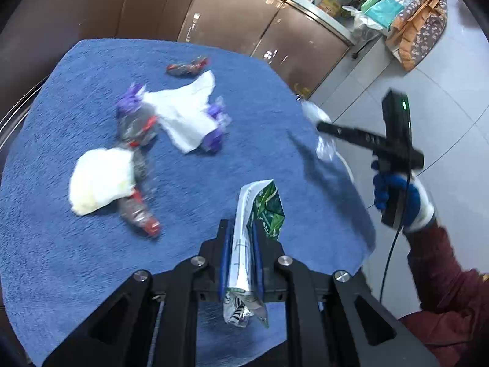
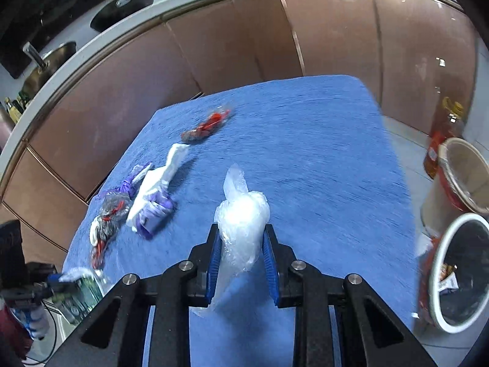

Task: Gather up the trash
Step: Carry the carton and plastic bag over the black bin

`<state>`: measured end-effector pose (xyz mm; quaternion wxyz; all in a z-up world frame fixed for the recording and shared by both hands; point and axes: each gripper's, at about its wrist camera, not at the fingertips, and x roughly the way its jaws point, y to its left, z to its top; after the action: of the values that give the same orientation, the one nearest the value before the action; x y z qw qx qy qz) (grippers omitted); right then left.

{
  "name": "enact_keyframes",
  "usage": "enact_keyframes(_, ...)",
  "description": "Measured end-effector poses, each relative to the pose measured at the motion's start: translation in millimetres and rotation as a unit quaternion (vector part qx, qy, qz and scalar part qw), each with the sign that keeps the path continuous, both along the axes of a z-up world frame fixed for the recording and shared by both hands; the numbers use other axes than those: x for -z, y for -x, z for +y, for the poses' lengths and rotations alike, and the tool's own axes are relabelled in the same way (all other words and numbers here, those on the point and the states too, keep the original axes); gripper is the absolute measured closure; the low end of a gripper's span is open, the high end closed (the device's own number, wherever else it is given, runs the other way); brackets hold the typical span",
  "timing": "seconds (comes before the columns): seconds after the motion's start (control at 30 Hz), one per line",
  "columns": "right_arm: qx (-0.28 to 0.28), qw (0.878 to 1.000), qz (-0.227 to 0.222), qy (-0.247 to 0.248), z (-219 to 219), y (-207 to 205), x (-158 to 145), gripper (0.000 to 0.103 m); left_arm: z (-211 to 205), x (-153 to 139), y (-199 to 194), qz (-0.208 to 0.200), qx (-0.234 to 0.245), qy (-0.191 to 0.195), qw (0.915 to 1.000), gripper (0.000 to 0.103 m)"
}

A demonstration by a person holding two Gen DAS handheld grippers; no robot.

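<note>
My left gripper [image 1: 241, 229] is shut on a green and silver snack wrapper [image 1: 244, 244] held above the blue towel [image 1: 76, 260]. My right gripper [image 2: 241, 232] is shut on a crumpled clear plastic bag [image 2: 241, 220]; it also shows in the left wrist view [image 1: 324, 128] at the towel's right edge. On the towel lie a white tissue [image 1: 186, 113], a crumpled white paper [image 1: 97, 180], purple wrappers [image 1: 214, 137], clear and red wrappers [image 1: 137, 211] and a red wrapper [image 1: 188, 67] at the back. A bin with a black liner [image 2: 458, 275] stands at the right.
Brown cabinet doors [image 2: 214, 46] run behind the table. A second red and white bin [image 2: 464, 174] and an oil bottle [image 2: 446, 128] stand on the floor at the right. Bags [image 1: 418, 27] sit on the floor by the counter.
</note>
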<state>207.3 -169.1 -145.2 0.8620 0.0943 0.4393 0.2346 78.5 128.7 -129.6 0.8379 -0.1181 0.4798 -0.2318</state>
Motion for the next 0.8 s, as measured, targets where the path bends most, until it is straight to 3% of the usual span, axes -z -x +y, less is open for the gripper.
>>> enact_keyframes(0.17, 0.06, 0.998, -0.02, 0.005, -74, 27, -12, 0.078, -47, -16, -19, -0.001, 0.028, 0.025, 0.9993, 0.09)
enact_keyframes(0.4, 0.182, 0.982, -0.025, 0.037, -185, 50, -8, 0.078, -174, -32, -76, -0.013, 0.105, 0.053, 0.993, 0.09)
enact_keyframes(0.57, 0.25, 0.966, -0.013, 0.062, -250, 47, 12, 0.078, -288, -30, -137, -0.014, 0.146, 0.047, 0.9881, 0.09)
enact_keyframes(0.8, 0.304, 0.946, 0.019, 0.109, -301, 18, 45, 0.076, -424, 3, -206, -0.008, 0.165, 0.006, 0.9862, 0.089)
